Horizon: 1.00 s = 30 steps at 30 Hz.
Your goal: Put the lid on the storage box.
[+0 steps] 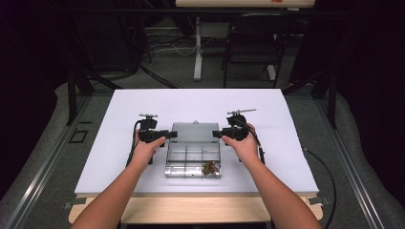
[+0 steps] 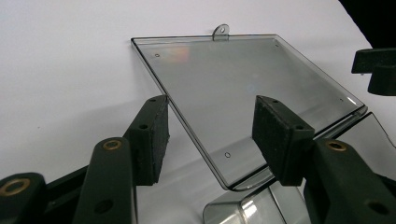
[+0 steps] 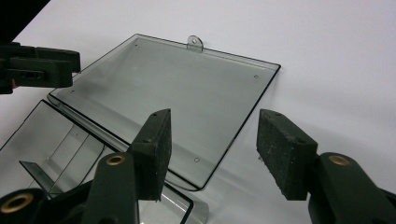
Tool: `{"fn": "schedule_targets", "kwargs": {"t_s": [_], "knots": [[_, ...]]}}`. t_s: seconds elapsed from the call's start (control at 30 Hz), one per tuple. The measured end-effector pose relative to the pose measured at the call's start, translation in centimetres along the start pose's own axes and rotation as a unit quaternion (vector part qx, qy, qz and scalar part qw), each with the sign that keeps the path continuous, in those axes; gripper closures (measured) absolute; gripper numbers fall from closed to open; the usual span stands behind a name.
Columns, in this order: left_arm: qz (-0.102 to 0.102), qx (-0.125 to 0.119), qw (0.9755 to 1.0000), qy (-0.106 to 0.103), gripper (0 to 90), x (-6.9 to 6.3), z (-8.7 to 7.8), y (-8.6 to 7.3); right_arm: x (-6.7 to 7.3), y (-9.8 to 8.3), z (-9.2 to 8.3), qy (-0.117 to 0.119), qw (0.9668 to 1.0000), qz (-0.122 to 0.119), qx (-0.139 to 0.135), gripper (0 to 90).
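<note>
A clear plastic compartment box [image 1: 193,161] lies in the middle of the white table, its lid [image 1: 193,132] folded back flat toward the far side. One near-right compartment holds a small brown clump [image 1: 210,167]. My left gripper [image 1: 172,135] is at the lid's left edge and my right gripper [image 1: 216,134] at its right edge. In the left gripper view the lid's [image 2: 233,88] side edge runs between the open jaws of the left gripper [image 2: 212,112], pads clear of it. In the right gripper view the right gripper [image 3: 215,121] likewise stands open over the lid's [image 3: 177,93] corner.
The white table top [image 1: 143,105] spreads wide on all sides of the box. A small hanging tab [image 2: 221,31] sticks out from the lid's far edge. Beyond the table stand a dark chair [image 1: 253,43] and a white post [image 1: 197,47].
</note>
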State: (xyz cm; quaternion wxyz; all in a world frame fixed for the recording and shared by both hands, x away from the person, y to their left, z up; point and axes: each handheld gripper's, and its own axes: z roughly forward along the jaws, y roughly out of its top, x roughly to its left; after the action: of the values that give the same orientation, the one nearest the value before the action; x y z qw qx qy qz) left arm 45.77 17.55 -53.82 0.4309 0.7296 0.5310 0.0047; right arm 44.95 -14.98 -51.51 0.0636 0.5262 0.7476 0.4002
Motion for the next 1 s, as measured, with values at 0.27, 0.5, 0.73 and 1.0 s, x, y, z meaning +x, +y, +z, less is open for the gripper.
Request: {"fn": "schedule_targets", "kwargs": {"t_s": [0.27,0.5,0.73,1.0], "knots": [[-0.005,0.009,0.9999,0.000,44.8,0.2,0.4,-0.1,-0.3,0.0,0.9,0.002,0.9999,0.015,0.008,43.8],[-0.007,0.011,0.9999,-0.002,44.5,0.3,0.8,-0.1,-0.4,-0.1,1.4,0.004,0.9997,0.017,0.015,43.2],[-0.005,0.016,0.9998,-0.005,44.2,0.2,1.0,-0.1,-0.5,-0.2,1.8,0.007,0.9995,0.021,0.022,42.8],[-0.009,0.019,0.9997,-0.011,43.6,0.2,1.2,-0.2,-0.3,-0.3,2.4,0.018,0.9991,0.030,0.023,42.0]]}}
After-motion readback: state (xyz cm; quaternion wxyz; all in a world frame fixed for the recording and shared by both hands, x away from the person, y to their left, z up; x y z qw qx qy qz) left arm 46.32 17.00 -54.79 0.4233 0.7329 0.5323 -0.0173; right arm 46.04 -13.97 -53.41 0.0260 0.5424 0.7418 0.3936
